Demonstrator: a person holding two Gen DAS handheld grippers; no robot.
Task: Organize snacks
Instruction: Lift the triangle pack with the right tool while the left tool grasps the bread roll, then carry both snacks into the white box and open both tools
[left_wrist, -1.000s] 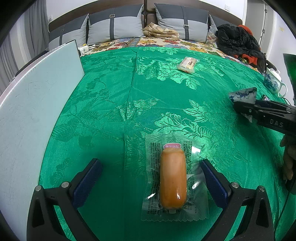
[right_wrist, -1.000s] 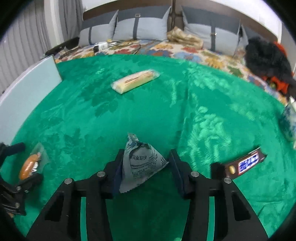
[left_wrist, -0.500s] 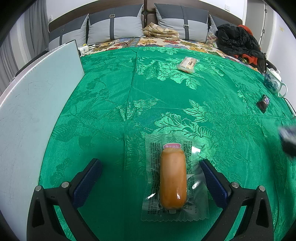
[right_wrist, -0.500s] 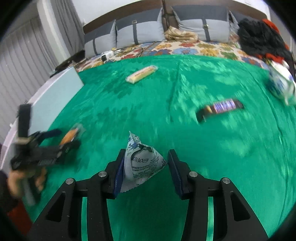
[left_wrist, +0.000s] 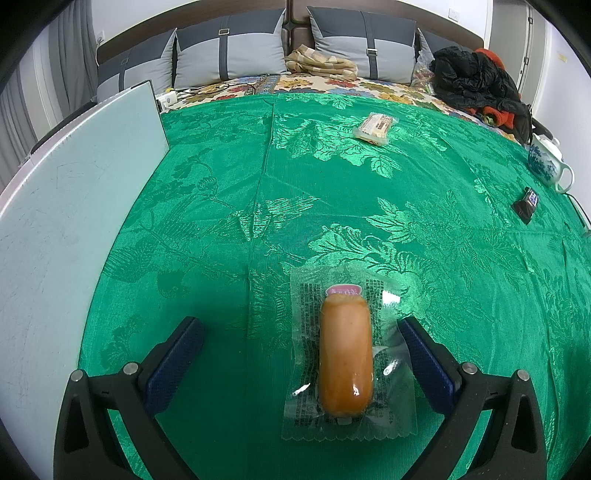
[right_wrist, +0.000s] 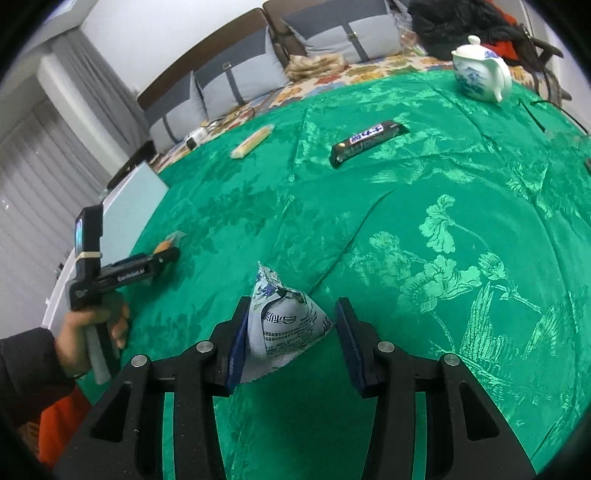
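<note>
An orange sausage in a clear wrapper (left_wrist: 346, 360) lies on the green cloth (left_wrist: 221, 221) between the wide-open fingers of my left gripper (left_wrist: 301, 354), nearer the right finger. My right gripper (right_wrist: 291, 343) is shut on a grey pyramid-shaped snack packet (right_wrist: 284, 325), held above the cloth. A dark chocolate bar (right_wrist: 367, 142) and a pale yellow wrapped bar (right_wrist: 253, 141) lie farther off. The left gripper (right_wrist: 162, 258) also shows in the right wrist view, with the sausage (right_wrist: 164, 245) at its tip.
A white and blue teapot (right_wrist: 480, 75) stands at the cloth's far right. A pale blue board (left_wrist: 74, 206) lies along the left edge. Pillows (left_wrist: 229, 55) and dark clothes (left_wrist: 476, 81) lie on the bed behind. A black cable (right_wrist: 532, 114) lies near the teapot.
My right gripper has swung right and pulled back with the packet, leaving the left wrist view. The left gripper and sausage have not moved.
</note>
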